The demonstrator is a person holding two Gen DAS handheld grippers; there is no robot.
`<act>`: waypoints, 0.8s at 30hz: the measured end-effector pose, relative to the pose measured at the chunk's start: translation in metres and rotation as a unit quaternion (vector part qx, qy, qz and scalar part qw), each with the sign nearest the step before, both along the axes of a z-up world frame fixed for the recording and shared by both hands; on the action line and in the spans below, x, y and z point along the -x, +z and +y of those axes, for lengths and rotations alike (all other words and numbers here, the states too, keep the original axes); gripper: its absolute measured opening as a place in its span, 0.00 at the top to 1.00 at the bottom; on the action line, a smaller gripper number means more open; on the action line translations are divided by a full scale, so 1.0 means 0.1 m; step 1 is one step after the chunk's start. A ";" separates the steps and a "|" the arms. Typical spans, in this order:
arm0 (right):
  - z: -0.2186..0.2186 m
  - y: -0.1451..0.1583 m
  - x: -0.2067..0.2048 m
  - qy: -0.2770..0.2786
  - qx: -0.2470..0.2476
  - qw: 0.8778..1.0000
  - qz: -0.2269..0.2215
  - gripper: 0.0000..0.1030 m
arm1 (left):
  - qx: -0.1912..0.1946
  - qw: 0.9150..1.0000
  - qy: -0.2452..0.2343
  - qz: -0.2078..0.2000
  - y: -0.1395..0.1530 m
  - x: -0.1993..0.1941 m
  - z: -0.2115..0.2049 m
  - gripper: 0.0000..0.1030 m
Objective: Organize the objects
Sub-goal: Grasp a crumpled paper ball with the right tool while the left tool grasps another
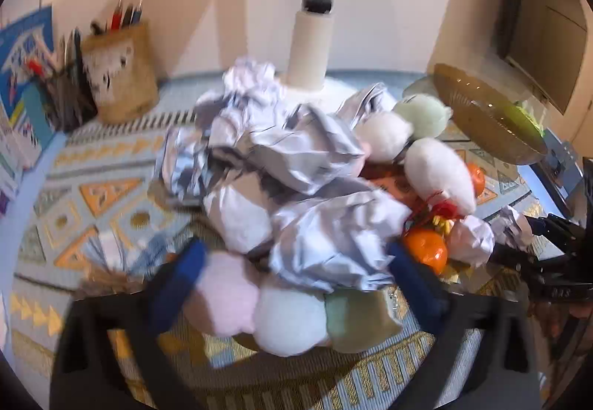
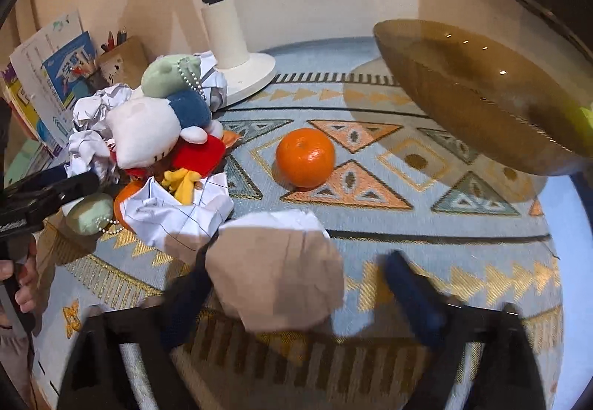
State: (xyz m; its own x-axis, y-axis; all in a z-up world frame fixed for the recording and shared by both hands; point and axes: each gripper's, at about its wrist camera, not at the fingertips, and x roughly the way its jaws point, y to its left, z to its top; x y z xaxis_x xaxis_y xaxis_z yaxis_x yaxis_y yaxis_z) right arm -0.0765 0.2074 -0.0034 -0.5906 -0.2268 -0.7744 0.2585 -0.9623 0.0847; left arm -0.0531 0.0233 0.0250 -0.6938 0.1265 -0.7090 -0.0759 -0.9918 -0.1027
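Note:
A heap of crumpled paper (image 1: 296, 158), small plush toys (image 1: 289, 313) and oranges (image 1: 426, 247) lies on the patterned cloth (image 1: 92, 195). My left gripper (image 1: 298, 273) is open, its blue fingers (image 1: 185, 273) standing wide on either side of the heap's near end, around a pink, a white and a green plush. In the right wrist view my right gripper (image 2: 300, 289) is open too. A crumpled paper ball (image 2: 274, 269) sits between its fingers, close against the left one. A lone orange (image 2: 304, 157) rests on the cloth beyond it.
An amber glass bowl (image 2: 481, 95) stands tilted at the right. A white lamp base (image 2: 241, 69) rises behind the heap. A pencil holder (image 1: 122, 76) and books (image 1: 26, 76) stand at the back left. A hand (image 2: 22, 284) holds the left gripper (image 2: 48, 195).

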 end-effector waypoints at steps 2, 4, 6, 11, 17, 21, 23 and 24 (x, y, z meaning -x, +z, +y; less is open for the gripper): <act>0.05 0.01 0.00 -0.009 0.011 1.000 0.006 0.48 | -0.021 1.000 -0.002 -0.008 -0.02 -0.02 -0.02 0.68; 0.10 0.02 -0.02 -0.009 0.031 0.999 0.004 0.49 | -0.041 0.999 0.006 -0.012 -0.07 -0.06 -0.07 0.68; 0.14 0.03 -0.05 -0.011 0.048 0.999 0.004 0.49 | -0.031 1.000 0.005 0.002 -0.05 -0.11 -0.06 0.69; 0.16 0.07 -0.15 -0.012 0.069 0.997 0.016 0.49 | -0.023 0.999 -0.002 0.029 0.04 -0.25 -0.04 0.69; 0.10 0.14 -0.31 -0.002 0.064 0.997 0.041 0.49 | -0.027 0.999 -0.004 0.036 0.08 -0.27 -0.04 0.72; 0.11 0.15 -0.38 -0.003 0.077 0.996 0.044 0.49 | -0.020 0.998 -0.003 0.065 0.17 -0.42 -0.05 0.73; 0.12 0.17 -0.38 -0.004 0.080 0.996 0.045 0.49 | -0.017 0.997 -0.001 0.076 0.21 -0.48 -0.06 0.74; 0.12 0.18 -0.37 -0.004 0.080 0.996 0.045 0.49 | -0.019 0.996 0.001 0.082 0.23 -0.50 -0.07 0.74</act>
State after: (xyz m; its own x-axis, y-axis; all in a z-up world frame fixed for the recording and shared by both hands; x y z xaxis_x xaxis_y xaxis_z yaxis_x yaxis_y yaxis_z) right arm -0.0392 0.2191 0.0142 -0.6582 -0.3383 -0.6725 0.2637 -0.9403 0.2150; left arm -0.0027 0.0166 0.0476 -0.8006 0.1505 -0.5800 -0.0938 -0.9875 -0.1268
